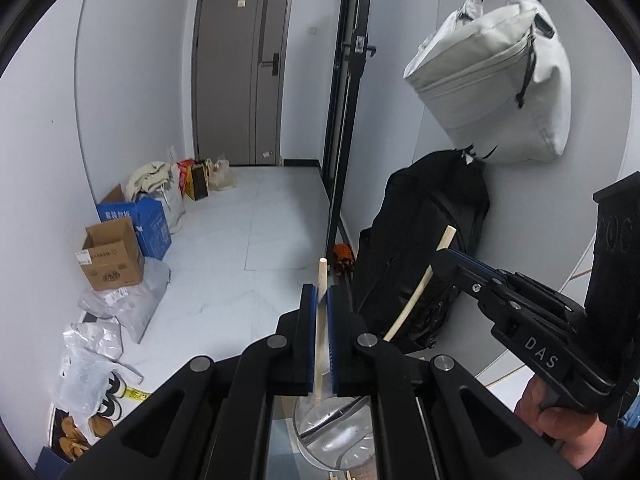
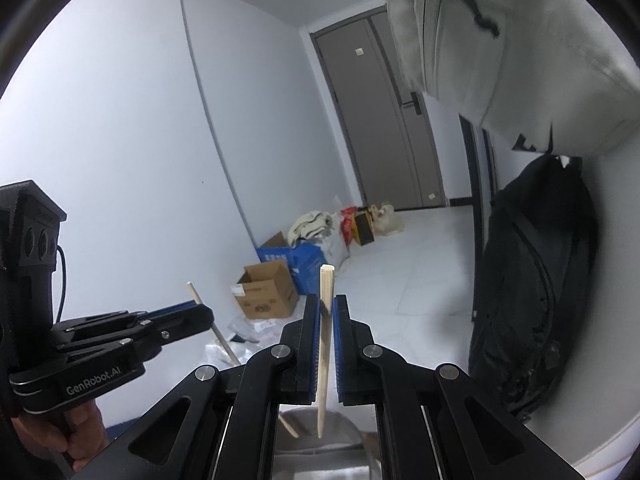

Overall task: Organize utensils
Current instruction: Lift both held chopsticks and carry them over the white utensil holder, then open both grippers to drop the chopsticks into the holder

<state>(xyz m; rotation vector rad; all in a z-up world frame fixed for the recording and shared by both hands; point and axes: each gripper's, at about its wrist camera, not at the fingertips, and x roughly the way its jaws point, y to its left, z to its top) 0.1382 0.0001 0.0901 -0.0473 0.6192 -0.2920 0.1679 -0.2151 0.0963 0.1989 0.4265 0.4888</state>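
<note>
Left gripper (image 1: 320, 300): the blue-padded fingers (image 1: 307, 320) are clenched on 1 wooden chopstick (image 1: 320, 320). The stick stands nearly upright between the pads, its blunt end above the fingers and its thin end hanging below them, over a clear glass container (image 1: 340, 432) at the bottom of the left wrist view.

Right gripper (image 2: 326, 320): its fingers (image 2: 312, 332) are clenched on a second chopstick (image 2: 325, 340), also close to upright, tapered tip pointing down toward a grey rounded shape (image 2: 320, 428) that is blurred; it may be the same container, but this cannot be confirmed.

Each gripper appears in the other's view, held in a hand (image 1: 560, 428) at the picture edge, with its stick angled across the fingers.

Surroundings: both grippers are raised above the desk, which is barely visible. Beyond them lie a tiled floor (image 1: 260, 220), cardboard boxes (image 1: 112, 256), plastic bags, a black bag (image 1: 424, 240) against the wall and a white bag (image 1: 500, 72) hanging above it.

Progress: 2 chopsticks are picked up and in transit. Neither is deposited yet. More wooden sticks (image 1: 344, 476) show at the bottom edge of the left view, so further items likely remain. Judged status: early to middle stage.
</note>
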